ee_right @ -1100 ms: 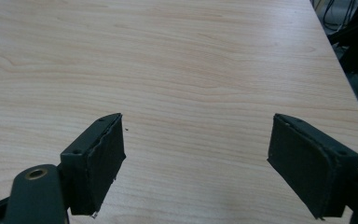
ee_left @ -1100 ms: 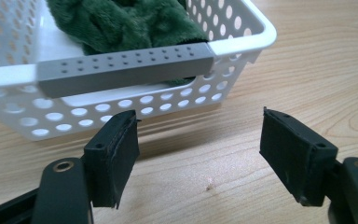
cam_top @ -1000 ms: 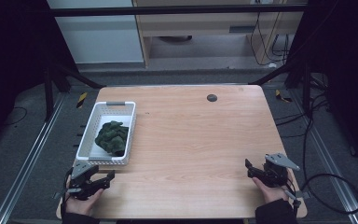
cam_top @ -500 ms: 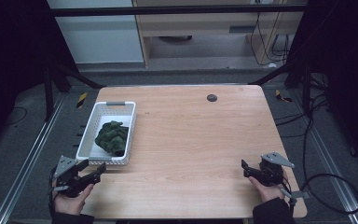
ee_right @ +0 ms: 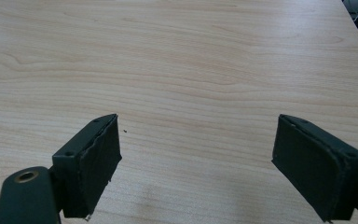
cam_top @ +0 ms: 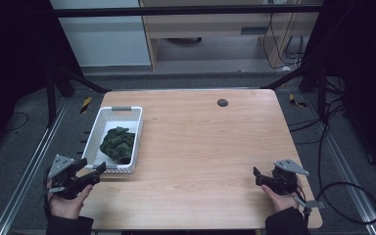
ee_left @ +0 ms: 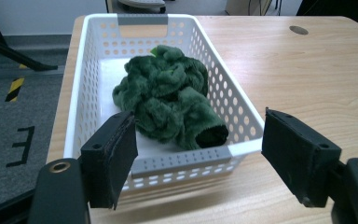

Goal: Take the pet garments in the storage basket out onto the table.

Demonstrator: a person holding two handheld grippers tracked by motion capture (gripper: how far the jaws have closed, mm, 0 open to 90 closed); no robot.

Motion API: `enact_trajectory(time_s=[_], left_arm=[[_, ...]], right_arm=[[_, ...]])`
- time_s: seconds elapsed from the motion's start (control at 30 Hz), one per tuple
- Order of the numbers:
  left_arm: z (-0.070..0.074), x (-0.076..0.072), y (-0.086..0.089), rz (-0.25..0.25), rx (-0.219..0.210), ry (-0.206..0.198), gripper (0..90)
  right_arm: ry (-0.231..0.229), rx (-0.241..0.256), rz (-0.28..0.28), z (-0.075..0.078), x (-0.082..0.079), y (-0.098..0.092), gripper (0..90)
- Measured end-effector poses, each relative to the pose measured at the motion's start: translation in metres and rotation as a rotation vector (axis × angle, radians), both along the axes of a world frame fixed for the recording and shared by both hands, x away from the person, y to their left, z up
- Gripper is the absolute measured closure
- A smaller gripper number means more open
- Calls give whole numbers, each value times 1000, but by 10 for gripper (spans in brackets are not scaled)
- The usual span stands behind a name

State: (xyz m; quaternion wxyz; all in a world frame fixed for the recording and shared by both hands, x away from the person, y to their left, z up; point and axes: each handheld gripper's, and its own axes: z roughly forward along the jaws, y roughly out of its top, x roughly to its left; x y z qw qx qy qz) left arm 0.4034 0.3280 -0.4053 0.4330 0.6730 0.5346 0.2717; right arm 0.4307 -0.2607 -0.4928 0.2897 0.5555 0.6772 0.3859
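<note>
A white perforated basket [cam_top: 107, 117] [ee_left: 88, 74] stands at the table's left side with a crumpled dark green plush cloth [cam_top: 118, 144] [ee_left: 170, 102] inside it. My left gripper [cam_top: 97, 172] [ee_left: 200, 161] hovers open at the table's front left corner, just short of the basket's near wall, its jaws wide apart and empty. My right gripper [cam_top: 258, 176] [ee_right: 198, 168] is open over bare wood near the front right edge, with nothing between its jaws.
The wooden table [cam_top: 205, 147] has a small dark round hole [cam_top: 222, 102] [ee_left: 298, 30] near its far edge. Dark floor, metal rails and cables surround the table. Yellow-black tape marks [cam_top: 85, 104] lie on the floor to the left.
My left gripper first drew back to the left off the table corner, then came forward to the basket's near end. My right gripper edged slightly left and stays open.
</note>
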Motion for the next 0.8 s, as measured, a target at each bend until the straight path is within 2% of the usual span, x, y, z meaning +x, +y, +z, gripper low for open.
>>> enact_trajectory(time_s=[0.37,0.57,0.8], left_arm=[[16,22,0,-4,9,-3,253],[26,38,0,-5,40,11,251],[25,56,1,-16,64,35,253]], right_arm=[[3,3,10,0,1,1,149],[6,7,14,0,1,1,144],[5,10,11,1,2,1,140]])
